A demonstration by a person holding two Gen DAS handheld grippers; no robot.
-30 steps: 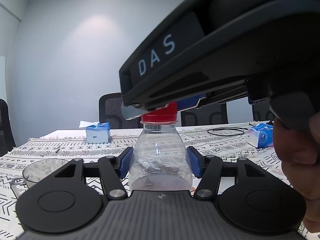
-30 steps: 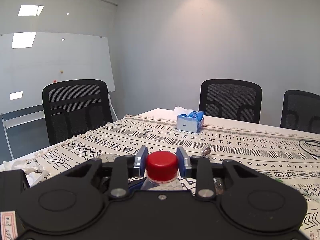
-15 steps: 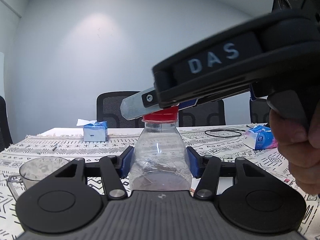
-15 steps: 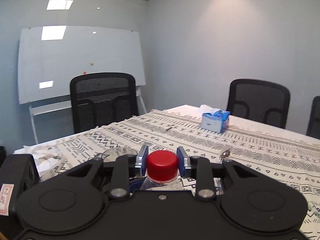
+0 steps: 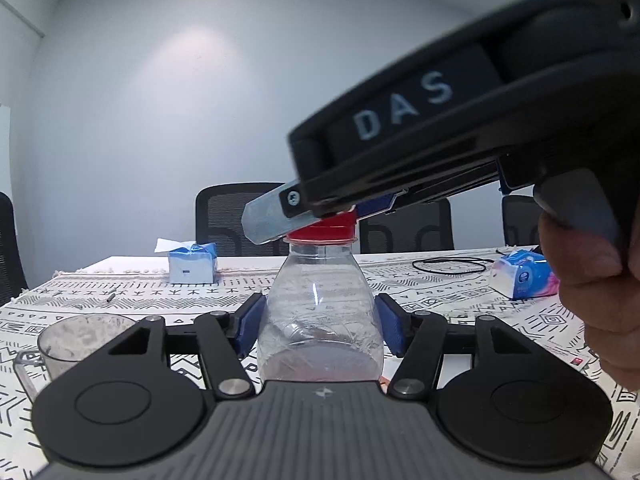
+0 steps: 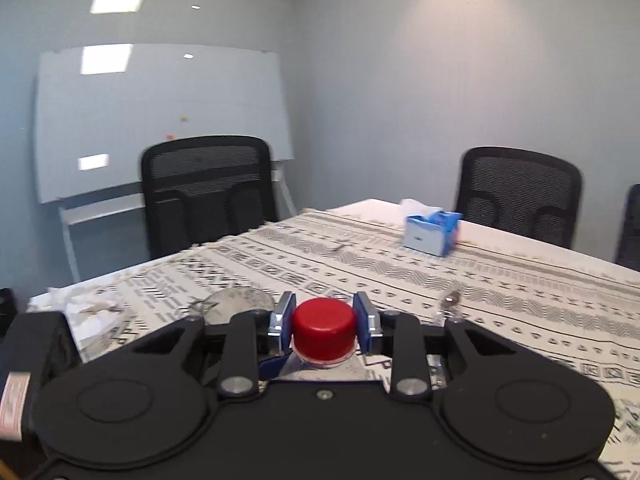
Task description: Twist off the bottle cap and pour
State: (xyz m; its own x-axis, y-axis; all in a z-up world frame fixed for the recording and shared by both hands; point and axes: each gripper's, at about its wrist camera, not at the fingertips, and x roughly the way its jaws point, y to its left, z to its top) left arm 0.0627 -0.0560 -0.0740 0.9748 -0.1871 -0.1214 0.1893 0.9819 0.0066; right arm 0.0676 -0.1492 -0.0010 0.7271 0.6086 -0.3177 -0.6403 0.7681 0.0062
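Left wrist view: left gripper [image 5: 320,322] was clamped on the bottle [image 5: 320,316], blue pads pressed against both sides, bottle upright on the table [image 5: 460,292]. Right gripper [image 6: 323,322] was clamped on the red cap [image 6: 323,326], which sat on the bottle's neck. Clear cup [image 5: 76,338] stood near the table's left edge; tissue box [image 5: 192,262] was toward the far edge.

Clamped on the red cap [image 6: 324,326], the right tool [image 6: 324,322] has swung clockwise about the bottle [image 5: 320,320], its body now reaching in from 2 o'clock in the left wrist view, while the whiteboard [image 6: 160,116] and tissue box [image 6: 430,230] slid rightward in its own view.
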